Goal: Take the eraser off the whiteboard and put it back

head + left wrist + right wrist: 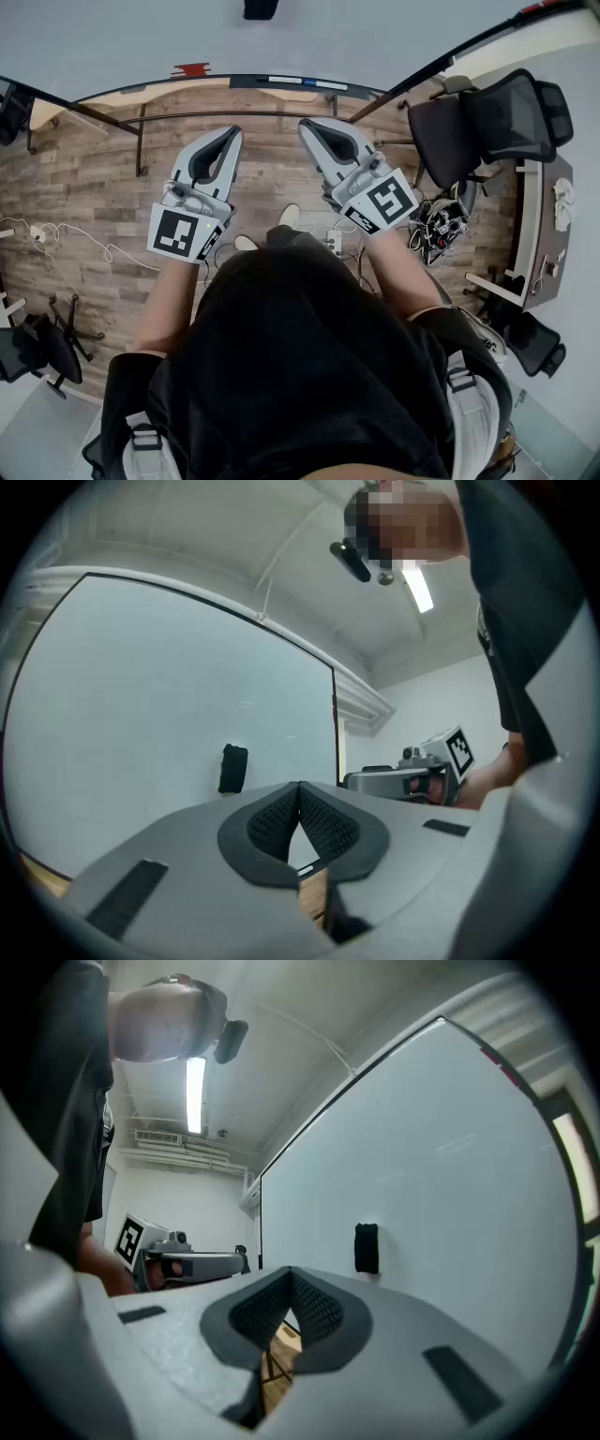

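Clinging to the whiteboard (141,696), the dark eraser (233,768) hangs upright, well ahead of both grippers. Left gripper (300,787) and right gripper (291,1274): jaws together, empty. Probably light and soft-faced; best pinched across its narrow sides.

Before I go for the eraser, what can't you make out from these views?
- Both gripper views: the eraser is small and dark; how it clings to the whiteboard cannot be told.
- Head view: a dark shape on the whiteboard is cut off by the top edge; likely the eraser, not certain.
- Gripper views: the whiteboard below the eraser is hidden behind the left gripper and the right gripper.
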Available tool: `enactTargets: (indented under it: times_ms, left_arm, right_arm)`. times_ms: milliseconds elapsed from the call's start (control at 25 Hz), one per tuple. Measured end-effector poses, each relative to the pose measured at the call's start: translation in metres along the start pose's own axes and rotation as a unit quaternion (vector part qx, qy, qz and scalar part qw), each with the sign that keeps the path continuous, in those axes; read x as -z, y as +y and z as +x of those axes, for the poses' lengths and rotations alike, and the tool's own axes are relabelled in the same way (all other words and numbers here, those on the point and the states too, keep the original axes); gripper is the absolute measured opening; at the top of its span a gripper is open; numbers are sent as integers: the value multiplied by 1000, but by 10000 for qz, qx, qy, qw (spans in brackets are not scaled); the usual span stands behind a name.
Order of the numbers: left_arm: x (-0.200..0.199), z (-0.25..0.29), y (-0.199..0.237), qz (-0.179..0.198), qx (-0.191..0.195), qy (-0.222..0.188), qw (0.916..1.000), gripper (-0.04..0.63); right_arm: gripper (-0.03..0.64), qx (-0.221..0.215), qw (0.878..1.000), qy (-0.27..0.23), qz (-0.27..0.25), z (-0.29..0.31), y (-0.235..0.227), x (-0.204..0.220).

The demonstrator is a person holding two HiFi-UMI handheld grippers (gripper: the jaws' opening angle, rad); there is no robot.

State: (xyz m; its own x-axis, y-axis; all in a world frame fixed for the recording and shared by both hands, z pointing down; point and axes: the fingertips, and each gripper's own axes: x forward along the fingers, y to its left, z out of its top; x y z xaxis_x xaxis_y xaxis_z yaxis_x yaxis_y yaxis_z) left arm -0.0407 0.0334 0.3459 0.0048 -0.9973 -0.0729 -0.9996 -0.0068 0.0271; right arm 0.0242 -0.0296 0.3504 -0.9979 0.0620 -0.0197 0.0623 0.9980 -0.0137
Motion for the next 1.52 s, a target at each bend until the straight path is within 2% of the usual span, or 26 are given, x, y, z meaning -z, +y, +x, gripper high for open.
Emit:
enactTargets:
  times_ms: [320,720,1080,1520]
  left_arm:
    - [3,-30,-7,-52,-70,84,9999,-5]
    - [-2,-33,-20,-30,62,41,10000,-5]
    - [-10,-20,-18,69,97,28,9999,-5]
    - [-14,6,-18,98,-78,6,9999,-5]
  right_arm:
    - [0,97,9999,20,-92,-7,26,-1]
    - [2,332,9994,-110,49,-17,23,-8]
    - [2,236,9996,-135,-47,-10,15,-15]
    - [2,-43,9999,-150,-19,-6,-7,-18]
